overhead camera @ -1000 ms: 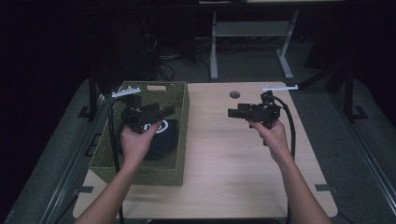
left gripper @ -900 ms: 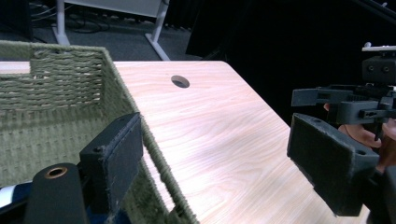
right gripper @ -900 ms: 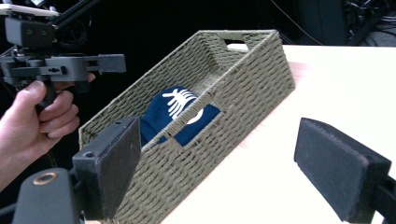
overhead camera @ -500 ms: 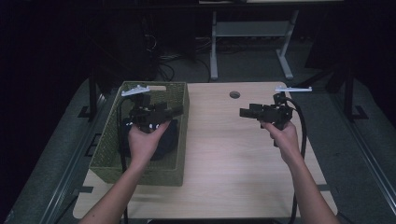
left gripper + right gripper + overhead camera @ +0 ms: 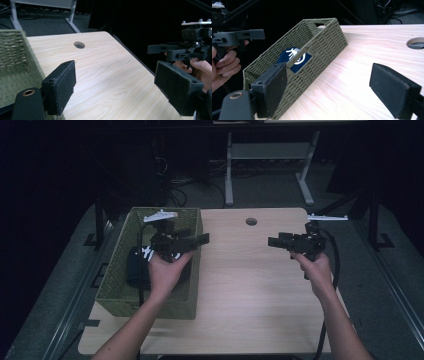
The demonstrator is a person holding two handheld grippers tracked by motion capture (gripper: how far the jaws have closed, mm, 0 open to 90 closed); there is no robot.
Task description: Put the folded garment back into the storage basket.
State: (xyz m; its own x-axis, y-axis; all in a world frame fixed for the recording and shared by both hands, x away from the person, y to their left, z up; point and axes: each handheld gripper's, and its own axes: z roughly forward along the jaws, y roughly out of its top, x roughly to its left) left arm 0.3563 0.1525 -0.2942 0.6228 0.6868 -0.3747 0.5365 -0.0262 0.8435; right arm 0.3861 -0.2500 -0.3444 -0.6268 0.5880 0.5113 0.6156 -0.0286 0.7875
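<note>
Holding your left gripper (image 5: 202, 239) above the woven green basket (image 5: 116, 285), you keep its jaws wide and empty. Inside the basket lies a dark blue folded cloth (image 5: 295, 58) with a white print. Your right gripper (image 5: 272, 241) hangs over the table (image 5: 250, 290), jaws wide, empty.

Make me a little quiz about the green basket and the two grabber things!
1. True or false: the left gripper grips something.
2. What lies inside the green basket? A) a dark cloth with a white print B) a red ball C) nothing
3. Fill in: the right gripper is held above the wooden ____.

Key: 1 false, its jaws stand wide apart; 2 A; 3 table.
</note>
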